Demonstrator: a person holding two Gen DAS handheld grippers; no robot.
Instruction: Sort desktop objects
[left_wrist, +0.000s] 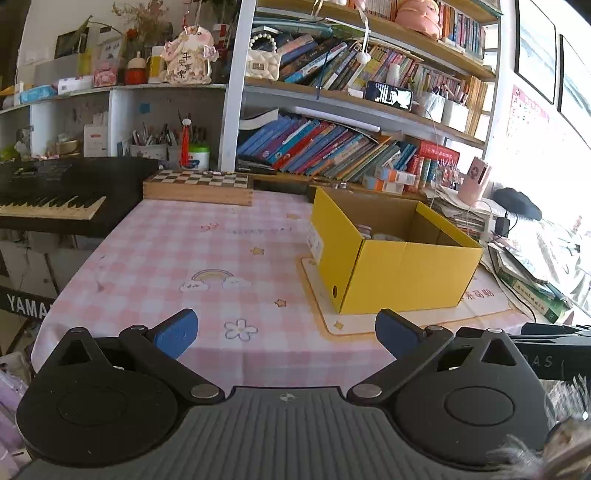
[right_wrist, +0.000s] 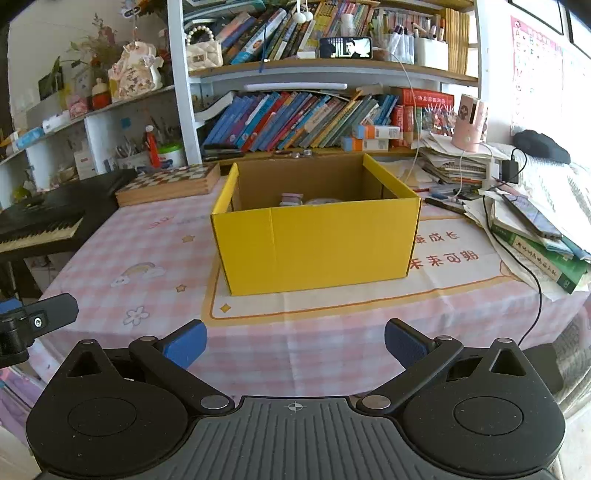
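Item: I hold both left gripper (left_wrist: 284, 334) and right gripper (right_wrist: 295, 341) fingers wide, empty; yellow box (right_wrist: 317, 243) holds items, table (left_wrist: 166, 251) bare nearby.

Bright right-side daylight glare, fisheye-bent edges

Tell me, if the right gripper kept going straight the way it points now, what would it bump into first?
Probably the near wall of the yellow box, dead ahead of the open right gripper. Only bare tablecloth lies between; since it points downward, it might touch cloth first.
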